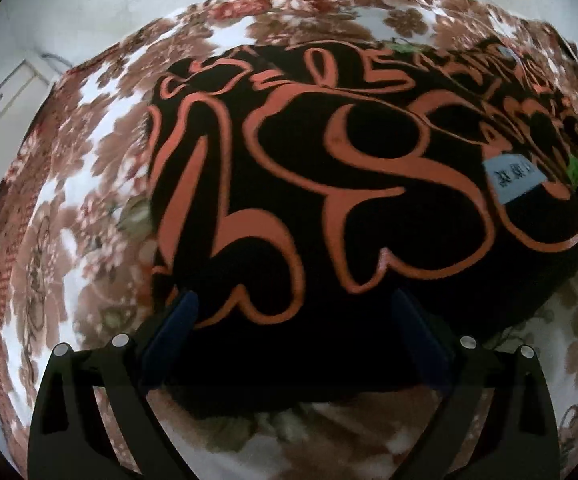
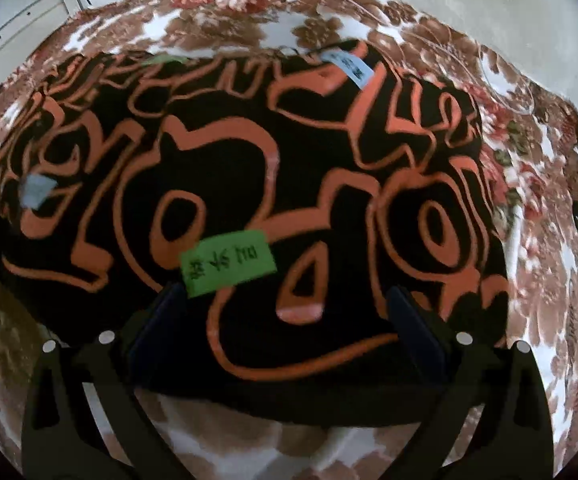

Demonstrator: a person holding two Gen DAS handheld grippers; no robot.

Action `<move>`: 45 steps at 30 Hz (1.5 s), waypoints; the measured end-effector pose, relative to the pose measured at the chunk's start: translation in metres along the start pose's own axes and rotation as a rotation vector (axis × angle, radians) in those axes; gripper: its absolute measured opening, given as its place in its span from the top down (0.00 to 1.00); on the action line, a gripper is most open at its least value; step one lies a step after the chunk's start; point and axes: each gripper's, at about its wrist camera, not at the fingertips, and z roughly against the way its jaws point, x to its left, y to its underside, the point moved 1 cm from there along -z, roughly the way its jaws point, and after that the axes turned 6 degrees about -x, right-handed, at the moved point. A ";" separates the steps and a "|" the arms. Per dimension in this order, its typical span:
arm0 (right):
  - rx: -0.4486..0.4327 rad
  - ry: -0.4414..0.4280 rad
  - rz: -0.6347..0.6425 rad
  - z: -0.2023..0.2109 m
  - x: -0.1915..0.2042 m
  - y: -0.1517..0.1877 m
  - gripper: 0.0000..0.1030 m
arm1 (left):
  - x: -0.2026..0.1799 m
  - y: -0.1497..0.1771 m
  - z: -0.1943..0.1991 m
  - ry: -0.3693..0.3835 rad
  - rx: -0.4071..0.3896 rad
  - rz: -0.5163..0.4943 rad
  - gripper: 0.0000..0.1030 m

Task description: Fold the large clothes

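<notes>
My left tongs [image 1: 295, 312] and right tongs [image 2: 289, 308] stand apart, fingers straddling the near edge of the black garment with orange lettering [image 1: 329, 184]. The garment lies flat on the floral blanket [image 1: 69, 200]. A green label [image 2: 229, 262] sits on the garment just beyond my right tongs.

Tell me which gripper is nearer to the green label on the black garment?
Right. The right gripper is open just below the green label; the left gripper is open further along the black garment.
</notes>
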 end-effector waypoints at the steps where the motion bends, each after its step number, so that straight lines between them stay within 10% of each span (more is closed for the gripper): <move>1: 0.010 0.026 0.003 0.000 -0.002 0.001 0.05 | 0.002 0.000 0.004 0.002 -0.003 0.016 0.09; 12: 0.065 -0.017 -0.173 0.046 -0.035 0.018 0.05 | 0.032 0.031 0.081 0.171 -0.130 0.471 0.05; 21: -0.005 -0.038 -0.193 0.068 -0.015 -0.004 0.05 | 0.039 0.106 0.061 0.386 -0.158 0.883 0.05; 45: 0.055 0.050 -0.120 0.004 0.029 -0.036 0.05 | 0.030 0.067 -0.024 0.408 -0.272 1.029 0.05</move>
